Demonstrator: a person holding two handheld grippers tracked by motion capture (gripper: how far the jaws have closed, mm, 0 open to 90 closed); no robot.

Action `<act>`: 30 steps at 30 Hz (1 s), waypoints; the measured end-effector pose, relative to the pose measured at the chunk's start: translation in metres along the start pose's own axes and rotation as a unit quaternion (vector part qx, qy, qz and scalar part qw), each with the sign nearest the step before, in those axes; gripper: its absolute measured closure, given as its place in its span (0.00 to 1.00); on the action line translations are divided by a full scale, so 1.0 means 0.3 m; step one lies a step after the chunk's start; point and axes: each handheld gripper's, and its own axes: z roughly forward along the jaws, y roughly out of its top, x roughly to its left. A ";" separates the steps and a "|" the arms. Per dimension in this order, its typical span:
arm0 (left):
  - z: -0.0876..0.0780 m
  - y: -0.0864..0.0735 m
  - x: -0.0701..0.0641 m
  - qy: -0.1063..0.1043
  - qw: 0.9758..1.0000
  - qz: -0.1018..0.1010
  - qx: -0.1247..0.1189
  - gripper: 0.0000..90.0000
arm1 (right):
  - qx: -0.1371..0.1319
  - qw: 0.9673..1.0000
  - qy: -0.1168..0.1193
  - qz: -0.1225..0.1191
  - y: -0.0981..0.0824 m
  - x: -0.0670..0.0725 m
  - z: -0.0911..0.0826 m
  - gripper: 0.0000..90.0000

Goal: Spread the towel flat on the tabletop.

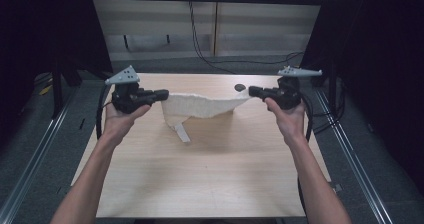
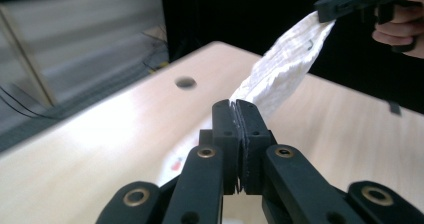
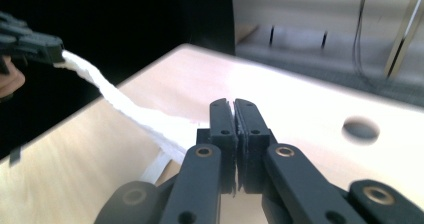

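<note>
Your left gripper has its jaws pinched right together on one end of the cloth, and you can see that up close in the left gripper view, where the white fabric comes straight out from between the closed pads of the left gripper. Same deal on the other side: your right gripper is clamped tight on the opposite end, and in the right gripper view the jaws of the right gripper sit flush together with the fabric edge squeezed in the seam.

Both jaw sets point inward toward each other, with your left hand and right hand wrapped around the gripper bodies from below.

The cloth hangs stretched between the two grippers over the far middle of the table. It's white with a knobbly, towel-like texture, bunched rather than flat. The top edge runs fairly taut from one gripper to the other, while the left part sags lower toward the tabletop. A small white tag dangles off that lower part, lying on or just above the wood; can't tell which.

Just past the right end there's a dark round hole in the tabletop.
</note>
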 end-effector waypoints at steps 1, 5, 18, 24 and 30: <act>0.004 -0.022 -0.010 -0.007 1.000 -0.002 0.001 0.98 | 0.011 1.000 -0.001 0.001 -0.038 -0.002 0.003 0.98; 0.003 -0.089 -0.051 -0.022 1.000 -0.004 0.004 0.98 | 0.029 1.000 0.011 0.000 -0.150 0.016 -0.016 0.98; 0.002 -0.299 -0.218 -0.066 0.996 -0.001 0.067 0.98 | 0.045 0.998 -0.001 0.039 -0.434 0.096 -0.160 0.97; 0.019 -0.401 -0.268 -0.087 0.989 0.006 0.119 0.98 | 0.097 0.994 -0.018 0.056 -0.563 0.124 -0.165 0.94; 0.039 -0.471 -0.291 -0.105 0.983 0.002 0.153 0.98 | 0.158 0.986 -0.015 0.041 -0.642 0.139 -0.162 0.91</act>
